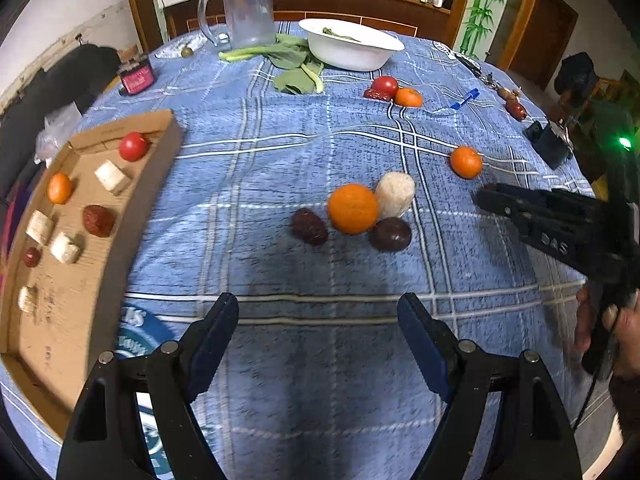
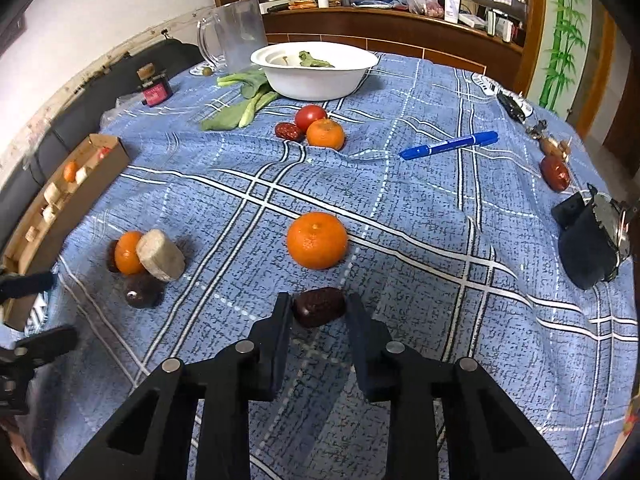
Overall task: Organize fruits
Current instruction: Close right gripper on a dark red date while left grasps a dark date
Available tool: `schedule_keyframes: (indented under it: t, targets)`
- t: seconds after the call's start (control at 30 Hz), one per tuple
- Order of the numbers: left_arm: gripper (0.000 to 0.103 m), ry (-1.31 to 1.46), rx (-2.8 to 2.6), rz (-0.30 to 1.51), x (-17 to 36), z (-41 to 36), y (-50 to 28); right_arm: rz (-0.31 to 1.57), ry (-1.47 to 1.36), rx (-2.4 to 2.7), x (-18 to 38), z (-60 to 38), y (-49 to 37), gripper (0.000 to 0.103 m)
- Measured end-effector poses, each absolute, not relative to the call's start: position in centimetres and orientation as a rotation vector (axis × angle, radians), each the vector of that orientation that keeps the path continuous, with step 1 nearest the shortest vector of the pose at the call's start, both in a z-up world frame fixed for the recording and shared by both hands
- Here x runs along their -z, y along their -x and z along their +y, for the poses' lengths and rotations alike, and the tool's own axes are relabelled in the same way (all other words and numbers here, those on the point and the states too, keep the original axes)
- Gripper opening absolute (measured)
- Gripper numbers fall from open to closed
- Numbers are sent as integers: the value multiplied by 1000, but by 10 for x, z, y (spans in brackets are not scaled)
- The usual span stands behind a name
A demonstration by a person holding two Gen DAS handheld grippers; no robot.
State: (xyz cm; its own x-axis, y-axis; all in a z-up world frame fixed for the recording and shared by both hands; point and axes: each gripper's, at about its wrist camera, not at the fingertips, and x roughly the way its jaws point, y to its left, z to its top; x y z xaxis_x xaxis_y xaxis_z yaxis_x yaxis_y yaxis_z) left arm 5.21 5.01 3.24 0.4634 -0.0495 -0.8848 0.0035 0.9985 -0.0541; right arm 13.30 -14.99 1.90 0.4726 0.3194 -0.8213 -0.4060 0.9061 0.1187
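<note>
- The right gripper (image 2: 318, 312) pinches a dark red date (image 2: 319, 306) between its two fingers, one finger against each end; the date sits just above the blue checked tablecloth (image 2: 440, 280), though whether it touches the cloth cannot be told.
- Just beyond that date lies a mandarin (image 2: 317, 240), apart from the fingertips; farther back a tomato (image 2: 310, 117), a second mandarin (image 2: 325, 133) and another red date (image 2: 289, 131) huddle together, touching, in front of the white bowl (image 2: 316, 80).
- The left gripper (image 1: 318, 312) hangs spread wide over bare cloth, holding nothing; ahead of it, well apart from the fingers, sits a cluster: an orange (image 1: 353, 208) with a dark date (image 1: 309, 226) on its left, a pale chunk (image 1: 395, 194) behind on its right and a dark round fruit (image 1: 390, 234) at its near right, all close or touching.
- To the left gripper's left lies a cardboard tray (image 1: 132, 216) already holding a tomato (image 1: 133, 146), a small mandarin (image 1: 59, 188), red dates and several pale chunks, spaced apart.
- A blue marker (image 2: 448, 145) lies on the cloth to the right of the far group; leafy greens (image 2: 244, 104) lie beside the bowl, and a clear jug (image 2: 236, 36) stands behind them.
</note>
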Motion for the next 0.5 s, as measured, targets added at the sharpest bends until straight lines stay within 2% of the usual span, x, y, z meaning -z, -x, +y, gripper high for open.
schedule_keyframes:
  t: [0.37,0.47,0.5]
  targets:
    - [79,125,47,1070,-18,17,-85,976,104,-464,-24,-166,-120,29]
    - [43,151,36,1069,-12,18,-90,981,98,-469,-23,-169,-118,29]
    - [35,160,48,1062,-12,19,-90,980,99,-470,-24,-170,-117,29]
